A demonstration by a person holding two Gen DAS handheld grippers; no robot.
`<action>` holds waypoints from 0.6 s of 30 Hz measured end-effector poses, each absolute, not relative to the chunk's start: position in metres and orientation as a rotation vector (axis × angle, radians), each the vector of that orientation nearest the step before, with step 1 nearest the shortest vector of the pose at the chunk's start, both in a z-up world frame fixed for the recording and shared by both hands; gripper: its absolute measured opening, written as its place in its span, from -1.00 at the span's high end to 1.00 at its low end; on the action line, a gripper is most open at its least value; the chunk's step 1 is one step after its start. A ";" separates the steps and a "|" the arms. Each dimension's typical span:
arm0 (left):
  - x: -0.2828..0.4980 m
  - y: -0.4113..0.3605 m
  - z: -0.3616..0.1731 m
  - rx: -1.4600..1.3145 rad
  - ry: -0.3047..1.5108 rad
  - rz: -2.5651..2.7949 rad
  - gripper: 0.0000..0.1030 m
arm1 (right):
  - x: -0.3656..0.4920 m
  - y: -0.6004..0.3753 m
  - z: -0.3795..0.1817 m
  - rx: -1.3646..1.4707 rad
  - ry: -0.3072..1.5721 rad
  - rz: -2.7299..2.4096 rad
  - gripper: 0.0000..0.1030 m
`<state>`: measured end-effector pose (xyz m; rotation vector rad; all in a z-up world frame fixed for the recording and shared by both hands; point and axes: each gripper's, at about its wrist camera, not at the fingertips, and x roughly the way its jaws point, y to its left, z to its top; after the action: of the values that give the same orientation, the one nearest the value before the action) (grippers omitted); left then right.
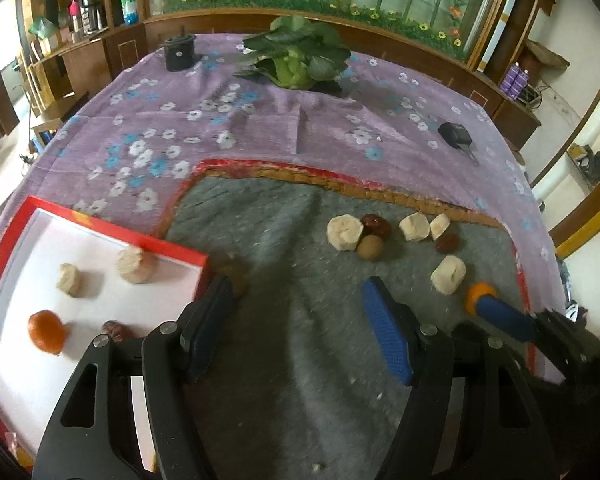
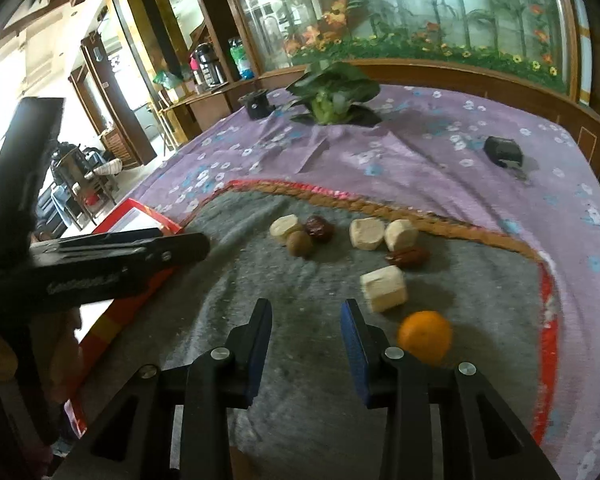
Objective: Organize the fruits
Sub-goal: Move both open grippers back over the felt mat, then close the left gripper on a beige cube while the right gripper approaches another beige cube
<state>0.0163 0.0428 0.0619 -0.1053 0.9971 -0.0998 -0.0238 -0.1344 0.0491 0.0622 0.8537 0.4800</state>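
A red-rimmed white tray (image 1: 120,226) at the left holds two pale banana chunks (image 1: 135,265), an orange (image 1: 46,330) and a dark red date (image 1: 114,329). My left gripper (image 1: 300,306) hovers open over the grey mat (image 1: 268,240) beside the tray, with nothing between its fingers. Further right on the mat lie several banana chunks (image 2: 384,288), red dates (image 2: 319,227), a brown round fruit (image 2: 300,244) and a second orange (image 2: 425,335). My right gripper (image 2: 306,314) stands open and empty just left of that orange, near the mat's front.
A purple floral cloth (image 1: 228,120) covers the table under the mat. At the back stand a leafy green vegetable (image 1: 296,56) and a black pot-like object (image 1: 179,54). A small black device (image 1: 455,135) lies at the right. Wooden shelves ring the table.
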 end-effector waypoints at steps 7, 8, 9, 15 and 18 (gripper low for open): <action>0.041 0.028 0.055 -0.115 1.024 -0.089 -0.33 | -0.027 -0.162 0.053 0.105 0.834 0.464 0.30; 0.044 0.026 0.053 -0.120 1.032 -0.090 -0.33 | -0.028 -0.164 0.053 0.111 0.834 0.462 0.30; 0.048 0.024 0.051 -0.127 1.041 -0.091 -0.33 | -0.028 -0.167 0.052 0.120 0.833 0.461 0.30; 0.072 0.018 0.039 -0.144 1.085 -0.079 -0.33 | -0.027 -0.174 0.048 0.139 0.837 0.464 0.30; 0.081 0.013 0.030 -0.146 1.119 -0.086 -0.33 | -0.027 -0.177 0.048 0.144 0.834 0.462 0.30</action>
<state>0.0805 0.0131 0.0300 -0.1457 1.1194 -0.0862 -0.0269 -0.1768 0.0477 0.1443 0.8345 0.4624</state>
